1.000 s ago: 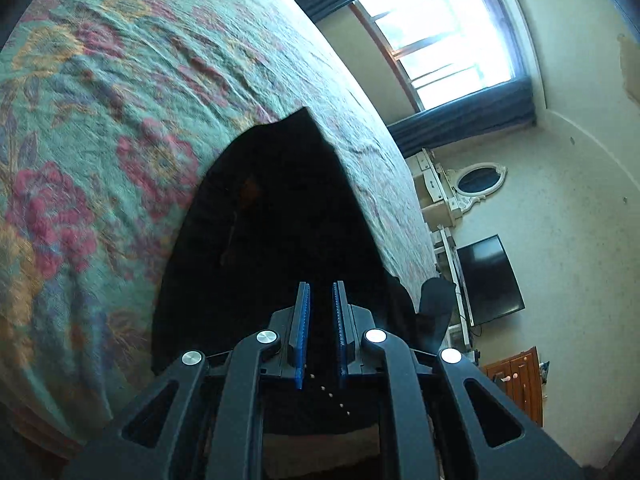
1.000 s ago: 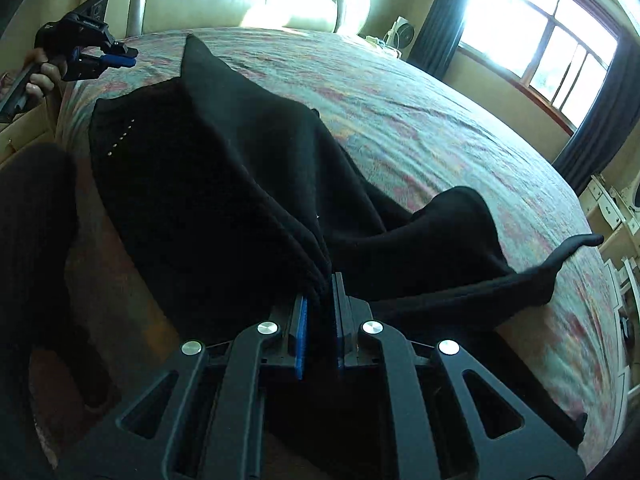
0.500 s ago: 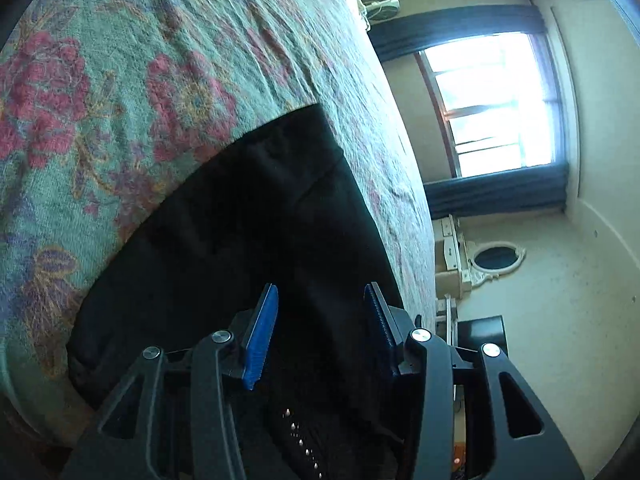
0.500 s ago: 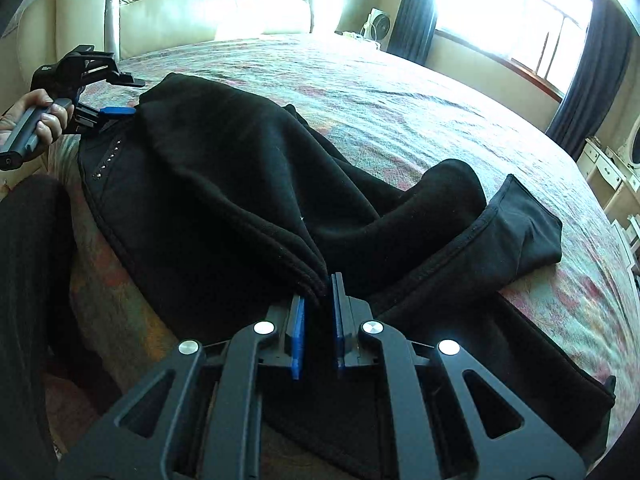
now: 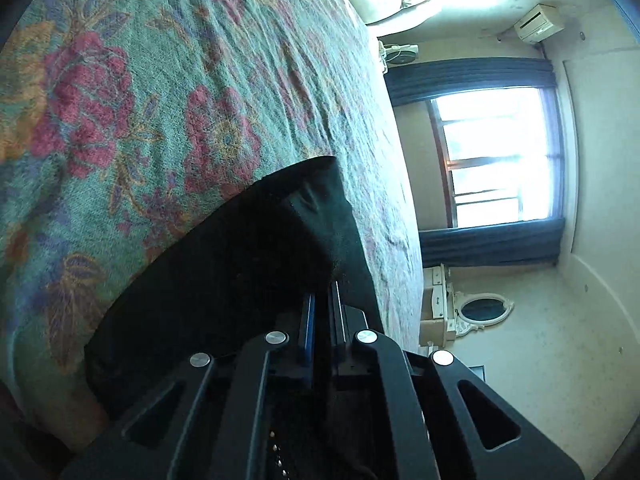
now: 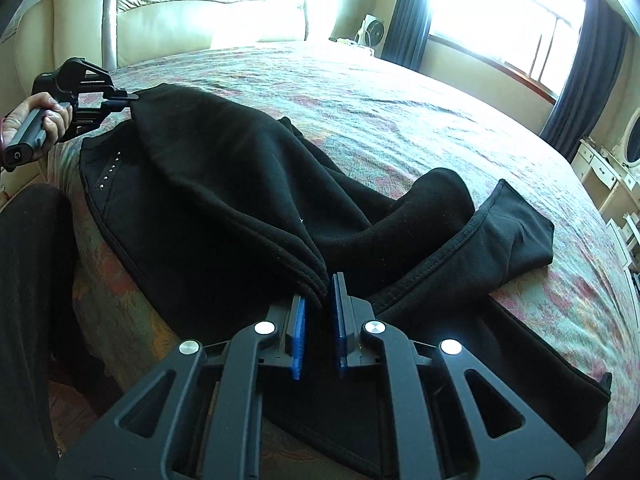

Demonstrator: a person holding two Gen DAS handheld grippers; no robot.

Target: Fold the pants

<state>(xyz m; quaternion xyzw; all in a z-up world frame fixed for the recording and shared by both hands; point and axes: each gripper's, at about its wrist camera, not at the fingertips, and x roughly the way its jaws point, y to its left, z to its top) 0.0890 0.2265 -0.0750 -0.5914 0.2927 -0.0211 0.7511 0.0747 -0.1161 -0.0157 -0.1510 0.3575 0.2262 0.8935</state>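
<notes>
Pants [image 6: 224,216], black, lie rumpled across the near edge of the bed [image 6: 420,112]; only the right wrist view shows their legs bunched rightward. The right gripper [image 6: 319,300] is clamped on a thick fold at the hem. The left gripper [image 5: 321,304], nearly closed, pinches a fabric corner.

My pants [image 6: 224,208] are black, soft and fleecy, lying rumpled across the near edge of the bed. A short row of small silver studs shows near the left end. One folded layer is lifted and draped over the rest, its hem bunched toward me. A leg end with a stitched cuff lies flopped out to the right
</notes>
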